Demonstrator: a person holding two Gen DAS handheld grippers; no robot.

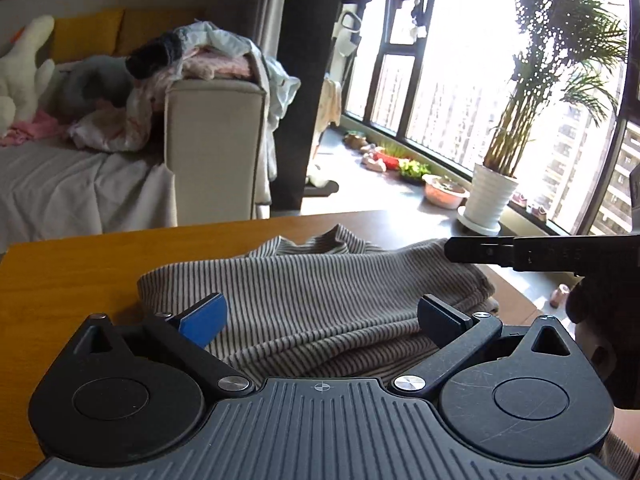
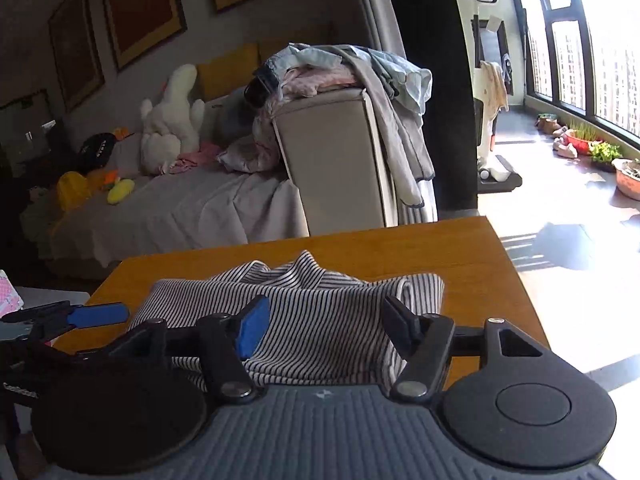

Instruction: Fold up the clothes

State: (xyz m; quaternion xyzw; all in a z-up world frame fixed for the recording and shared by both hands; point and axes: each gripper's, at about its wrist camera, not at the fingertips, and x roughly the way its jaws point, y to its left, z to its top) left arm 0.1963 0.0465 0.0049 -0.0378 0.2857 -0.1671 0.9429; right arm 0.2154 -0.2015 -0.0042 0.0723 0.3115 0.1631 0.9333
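A folded grey-and-white striped knit garment (image 1: 312, 300) lies on the orange-brown wooden bench (image 1: 60, 280). The left hand-held gripper (image 1: 320, 316) stands wide open at its 6 o'clock edge, gripping nothing. The right hand-held gripper (image 2: 324, 320) is likewise open and empty over the cloth's 3 o'clock end.

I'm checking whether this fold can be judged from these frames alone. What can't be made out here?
- Near edge of the striped garment: hidden in both wrist views by each gripper's own body.
- Right gripper: in the left wrist view only a finger shows side-on; the frame edge cuts off the rest.
- Left gripper: cut off at the right wrist view's left edge.
- Wooden table: near part hidden in both views.
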